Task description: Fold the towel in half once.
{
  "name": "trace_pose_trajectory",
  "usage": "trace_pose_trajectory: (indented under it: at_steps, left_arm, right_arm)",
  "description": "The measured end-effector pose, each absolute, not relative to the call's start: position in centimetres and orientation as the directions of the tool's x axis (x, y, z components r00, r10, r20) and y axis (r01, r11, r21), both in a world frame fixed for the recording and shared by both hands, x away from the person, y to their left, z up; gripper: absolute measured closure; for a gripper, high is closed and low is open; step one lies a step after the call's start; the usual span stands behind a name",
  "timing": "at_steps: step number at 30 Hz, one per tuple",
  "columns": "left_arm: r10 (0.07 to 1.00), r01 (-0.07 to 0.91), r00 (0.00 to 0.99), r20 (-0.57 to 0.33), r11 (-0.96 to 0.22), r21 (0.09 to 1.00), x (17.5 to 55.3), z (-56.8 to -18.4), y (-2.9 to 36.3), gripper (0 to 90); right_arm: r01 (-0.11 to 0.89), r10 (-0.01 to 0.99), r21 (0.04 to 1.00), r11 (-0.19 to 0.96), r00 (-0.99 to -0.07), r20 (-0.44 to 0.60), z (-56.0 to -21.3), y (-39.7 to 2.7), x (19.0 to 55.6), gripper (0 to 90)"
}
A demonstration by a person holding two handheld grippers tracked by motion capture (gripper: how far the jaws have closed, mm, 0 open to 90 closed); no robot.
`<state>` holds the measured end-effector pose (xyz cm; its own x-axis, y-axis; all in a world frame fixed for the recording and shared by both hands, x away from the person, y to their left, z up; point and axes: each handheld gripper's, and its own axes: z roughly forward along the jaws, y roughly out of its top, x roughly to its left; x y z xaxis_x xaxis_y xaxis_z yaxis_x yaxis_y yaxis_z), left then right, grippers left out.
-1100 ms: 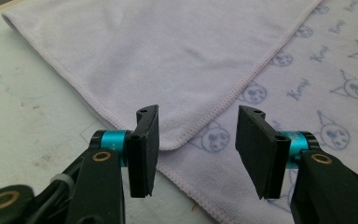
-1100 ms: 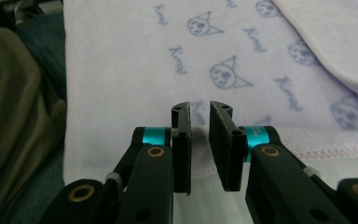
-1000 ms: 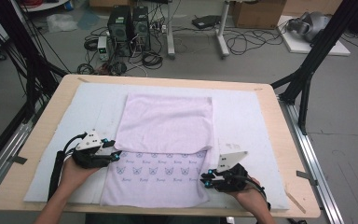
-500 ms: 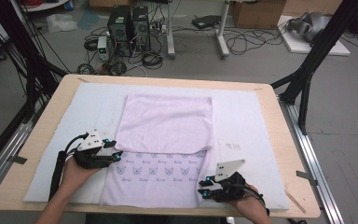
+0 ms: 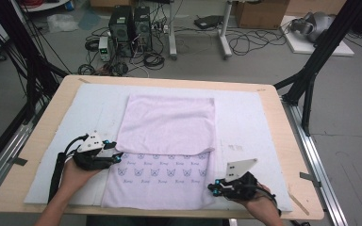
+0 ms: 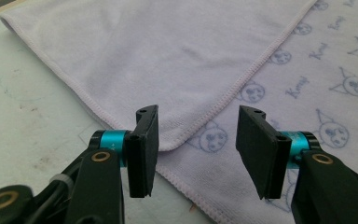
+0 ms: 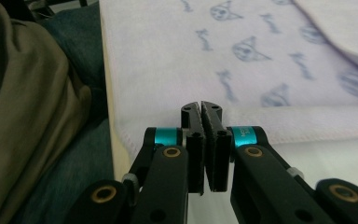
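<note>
Folding a light purple towel (image 5: 167, 141) looks like the job here. It lies flat on a white mat (image 5: 250, 122) that covers the wooden table (image 5: 283, 141). One part of the towel is already laid over the rest, so the plain side shows on top, far from the person. The near part shows little cat faces and words.

The left gripper (image 5: 115, 157) rests at the left edge of the towel, right where the folded corner (image 6: 165, 144) ends. Its jaws stand apart, with nothing between them. The corner lies on the table just beyond them, so they do not pinch it yet. I think they are set there to be ready to grab that corner.

The right gripper (image 5: 212, 188) is down by the near right corner of the towel, close to the table's edge. Its jaws have just been closing and now sit pressed together. In the right gripper view they meet right at the hem (image 7: 279, 130) of the towel. I cannot tell for sure if a bit of cloth is caught between them, because the jaws hide that spot. It looks like the tips are just short of the hem.

Both grippers sit at the towel's edges because a towel folds best when it is lifted by its corners. My guess is that the next fold has not started.
</note>
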<state>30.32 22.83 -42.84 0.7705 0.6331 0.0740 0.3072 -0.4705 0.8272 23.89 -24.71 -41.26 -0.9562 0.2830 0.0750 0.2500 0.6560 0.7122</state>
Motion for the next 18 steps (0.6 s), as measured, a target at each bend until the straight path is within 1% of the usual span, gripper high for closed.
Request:
trace_pose_trajectory:
  at_steps: [1,3,4,6,9,10,15,18]
  left_arm:
    - [0.633,0.307,0.771,0.074,-0.471,0.827,30.3,-42.8,22.8,49.2]
    - [0.634,0.307,0.77,0.074,-0.469,0.828,30.4,-42.8,22.8,49.0]
    - [0.634,0.307,0.77,0.076,-0.471,0.827,30.4,-42.8,22.8,48.9]
    - [0.634,0.308,0.77,0.076,-0.473,0.826,30.4,-42.8,22.8,48.7]
    - [0.635,0.313,0.769,0.074,-0.475,0.822,30.4,-42.8,22.8,48.5]
    - [0.634,0.314,0.77,0.074,-0.476,0.821,30.5,-42.9,22.8,48.5]
    - [0.636,0.335,0.769,0.062,-0.484,0.808,31.2,-43.0,23.0,49.2]
    - [0.631,0.344,0.774,0.056,-0.493,0.799,31.8,-43.2,22.9,49.4]
  right_arm:
    - [0.256,0.278,0.706,0.66,-0.957,0.087,-40.9,-25.4,23.8,87.9]
    - [0.28,0.3,0.701,0.656,-0.949,0.098,-40.2,-26.4,23.6,85.7]
    - [0.282,0.299,0.709,0.646,-0.948,0.105,-40.1,-26.7,23.7,81.7]
    - [0.289,0.311,0.721,0.63,-0.944,0.107,-39.8,-26.8,24.0,76.7]
    - [0.296,0.326,0.73,0.616,-0.939,0.106,-40.1,-26.3,24.8,72.9]
    - [0.296,0.333,0.726,0.621,-0.938,0.097,-40.3,-26.1,25.2,71.1]
    - [0.309,0.39,0.761,0.57,-0.917,0.081,-40.9,-25.3,28.2,66.9]
    - [0.307,0.413,0.766,0.565,-0.909,0.059,-40.9,-24.8,30.2,62.7]
